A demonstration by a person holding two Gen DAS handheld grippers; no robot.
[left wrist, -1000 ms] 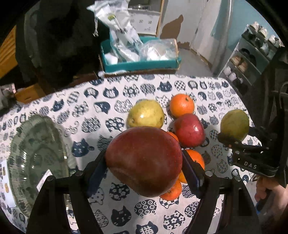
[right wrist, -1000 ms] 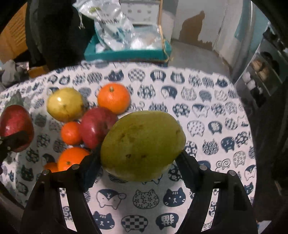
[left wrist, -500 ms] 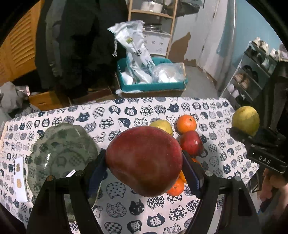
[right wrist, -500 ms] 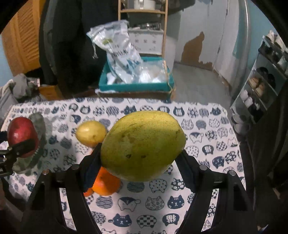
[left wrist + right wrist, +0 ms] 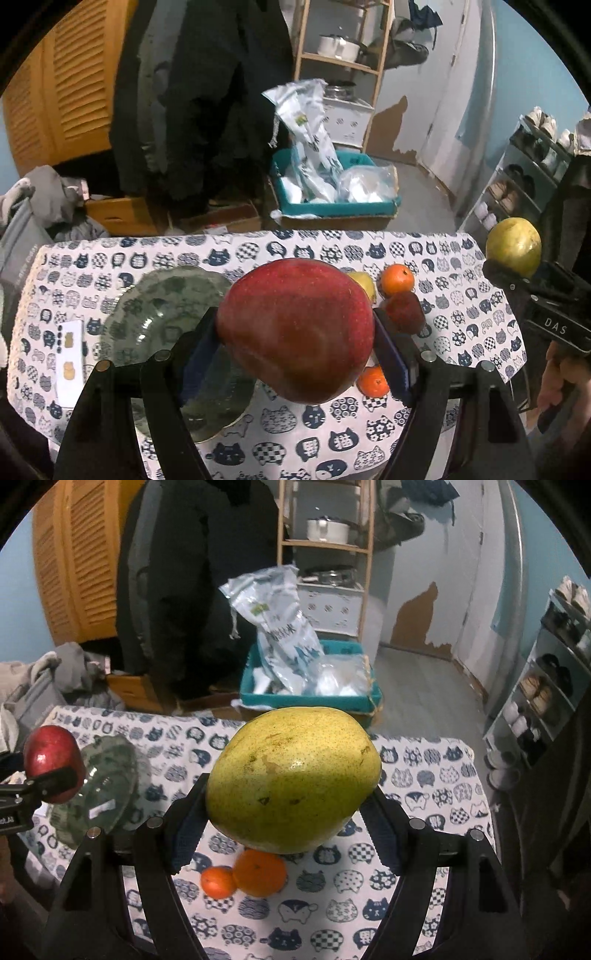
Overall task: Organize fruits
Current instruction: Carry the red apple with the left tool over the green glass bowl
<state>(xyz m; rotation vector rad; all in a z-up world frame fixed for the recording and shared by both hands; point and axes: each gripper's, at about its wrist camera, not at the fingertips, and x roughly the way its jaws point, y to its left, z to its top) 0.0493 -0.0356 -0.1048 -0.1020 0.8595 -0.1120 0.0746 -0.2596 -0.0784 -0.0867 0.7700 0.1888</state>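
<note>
The left gripper point(image 5: 295, 328) is clamped on a big red apple point(image 5: 295, 328), its blue-padded fingers point(image 5: 199, 354) pressed against either side of the fruit, holding it in the air above the table point(image 5: 369, 443). The right gripper point(image 5: 291, 786) pinches a large yellow-green pear point(image 5: 291, 782) the same way, also lifted clear of the cloth; a hand point(image 5: 565, 387) shows under it in the left view.

Below, a cat-print tablecloth point(image 5: 236, 254) covers the table. On its left half sits a greenish glass plate point(image 5: 162, 306), with nothing on it that I can see. A small white card point(image 5: 69, 360) lies just beside the plate's left edge.

The rest of the fruit stays in a cluster to the right of the plate: a second, smaller red apple point(image 5: 404, 312), touching an orange point(image 5: 397, 279) behind it, a yellow pear point(image 5: 364, 284) partly hidden by the held apple, and another orange point(image 5: 373, 380) nearer the front edge. From the right view two oranges point(image 5: 260, 873) lie touching under the held pear, one smaller than the other.

Beyond the table a teal bin point(image 5: 310, 698) holds plastic bags.
</note>
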